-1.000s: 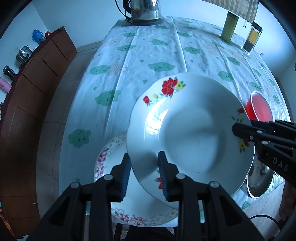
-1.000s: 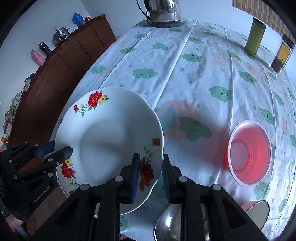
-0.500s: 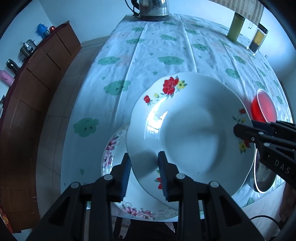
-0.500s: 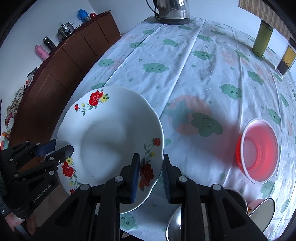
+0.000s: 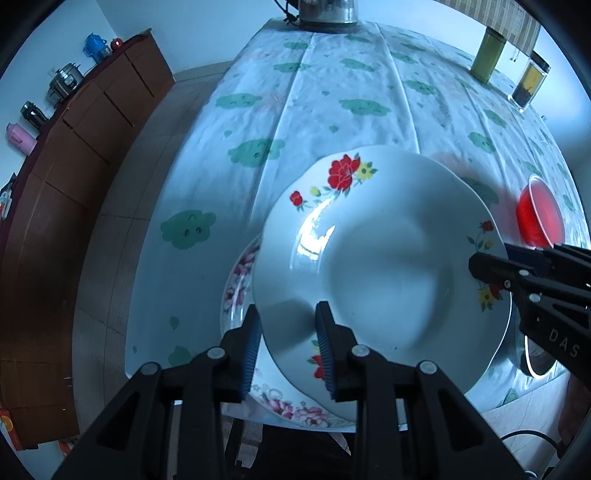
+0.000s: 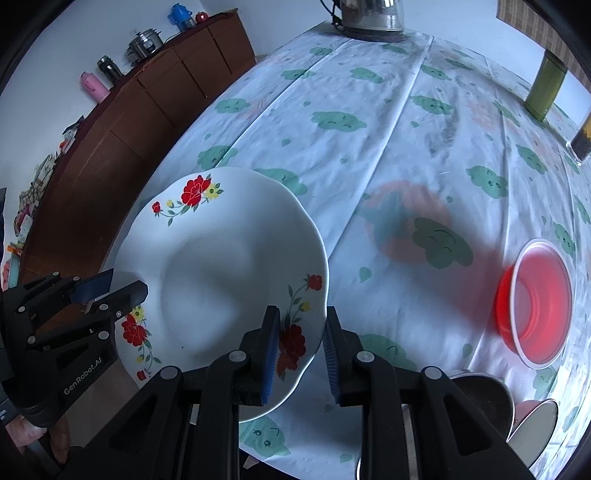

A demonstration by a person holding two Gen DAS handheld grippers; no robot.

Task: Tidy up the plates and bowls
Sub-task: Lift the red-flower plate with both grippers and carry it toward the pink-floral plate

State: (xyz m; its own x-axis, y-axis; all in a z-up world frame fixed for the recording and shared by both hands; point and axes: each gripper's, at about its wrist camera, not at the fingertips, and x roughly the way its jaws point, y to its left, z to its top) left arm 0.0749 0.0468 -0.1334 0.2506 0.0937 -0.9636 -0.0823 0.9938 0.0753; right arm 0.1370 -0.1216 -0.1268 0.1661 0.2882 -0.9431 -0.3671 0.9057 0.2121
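A white plate with red flowers (image 5: 384,266) is held in the air over the table's near edge by both grippers. My left gripper (image 5: 286,332) is shut on its near left rim. My right gripper (image 6: 299,339) is shut on its opposite rim (image 6: 295,343); it shows in the left wrist view (image 5: 495,266) at the right. Under the plate lies a second plate with pink flowers (image 5: 240,280) on the table. A red plastic bowl (image 6: 532,302) sits to the right, also in the left wrist view (image 5: 539,218). The left gripper appears in the right wrist view (image 6: 114,288).
The table has a cloud-print cloth (image 5: 332,92). A steel kettle (image 6: 373,16) stands at the far end, a green canister (image 5: 487,55) and a glass jar (image 5: 528,81) at the far right. Steel bowls (image 6: 476,391) sit at the near right. A brown sideboard (image 5: 74,155) runs along the left.
Both grippers have carried the flowered plate a little back and left toward the near edge, over the pink-flowered plate. Both grips are unchanged.
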